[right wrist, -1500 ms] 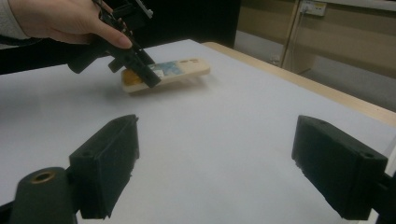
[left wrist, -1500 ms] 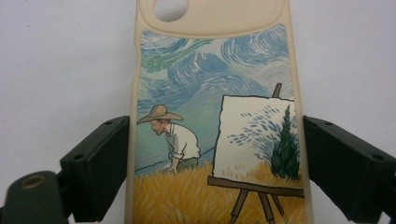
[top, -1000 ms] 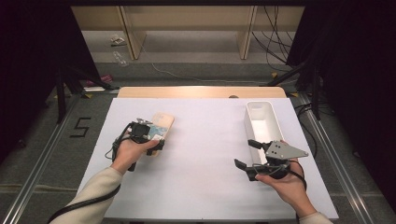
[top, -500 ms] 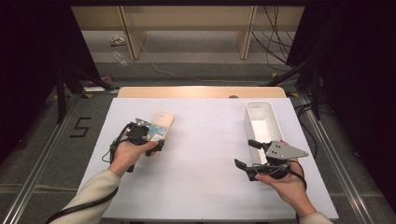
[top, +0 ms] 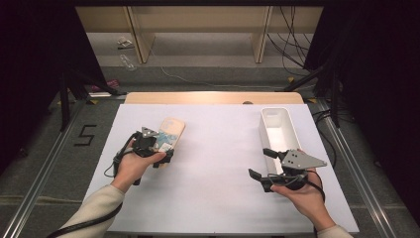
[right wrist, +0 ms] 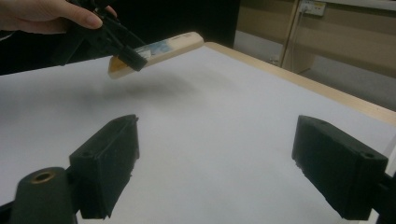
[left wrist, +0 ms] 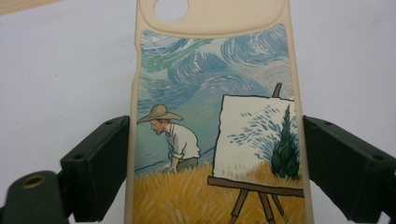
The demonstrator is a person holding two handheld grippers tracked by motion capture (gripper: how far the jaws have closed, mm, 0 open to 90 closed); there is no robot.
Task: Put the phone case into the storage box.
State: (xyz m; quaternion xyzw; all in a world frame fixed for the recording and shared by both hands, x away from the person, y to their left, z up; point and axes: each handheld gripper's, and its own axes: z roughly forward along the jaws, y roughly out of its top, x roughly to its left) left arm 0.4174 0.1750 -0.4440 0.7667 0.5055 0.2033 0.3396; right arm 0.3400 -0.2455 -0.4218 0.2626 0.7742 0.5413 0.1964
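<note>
A cream phone case (top: 172,130) with a painted scene of a man in a straw hat and an easel (left wrist: 210,116) is held at the table's left. My left gripper (top: 162,148) is shut on it, one black jaw pressed to each long edge (left wrist: 215,163). In the right gripper view the phone case (right wrist: 163,46) hangs tilted above the white table, with its shadow below it. My right gripper (top: 260,163) stands open at the right, near the front, and nothing is between its jaws (right wrist: 215,158).
A long white bin (top: 276,109) lies at the back right, just beyond my right gripper. White sheet (top: 218,148) covers the table, and a wooden edge (top: 213,97) runs along its far side. Dark stands and cables flank the table.
</note>
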